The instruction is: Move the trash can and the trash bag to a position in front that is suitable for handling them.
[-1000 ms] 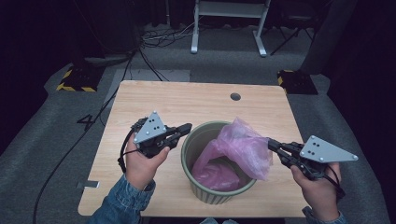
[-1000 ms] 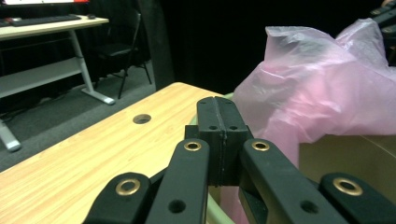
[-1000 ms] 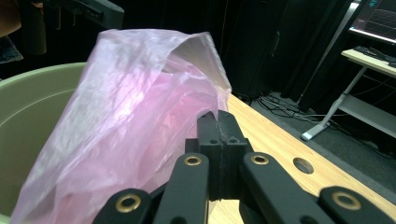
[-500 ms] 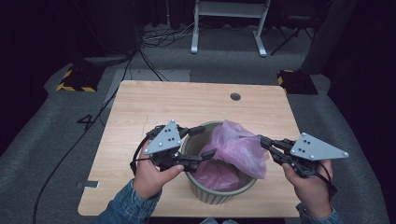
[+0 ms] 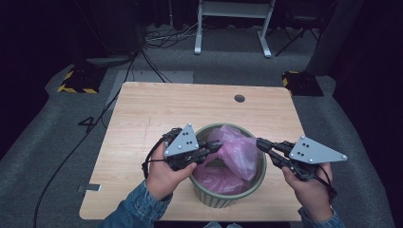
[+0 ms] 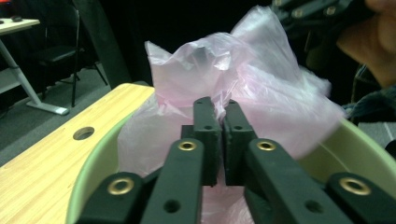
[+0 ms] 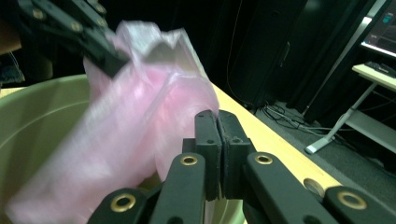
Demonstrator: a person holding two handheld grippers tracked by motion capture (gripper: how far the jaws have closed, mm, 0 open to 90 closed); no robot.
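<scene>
A person is sitting at one wooden table (image 5: 157, 109), holding two tools, one in each hand. One pale green bin (image 5: 223, 197) is standing near the table's front edge, between the two hands. One pink plastic bag (image 5: 237, 152) is sitting inside the bin, its crumpled top rising above the rim.

The left tool (image 5: 216, 146) is reaching over the bin's left rim. Its jaws have just been closing, and in the left gripper view the left tool (image 6: 222, 122) is showing its two pads pressed together with pink film of the bag (image 6: 261, 93) right at the tips; whether film is pinched between them is hard to tell.

The right tool (image 5: 260, 142) is reaching in from the bin's right side, its tips at the bag's right edge. In the right gripper view the right tool (image 7: 217, 121) is also showing pads drawn tight together, with the edge of the bag (image 7: 140, 107) at the tips.

One small round hole (image 5: 239, 98) is lying in the table's far side, well apart from the bin. Two blue denim sleeves are coming in from the bottom.
</scene>
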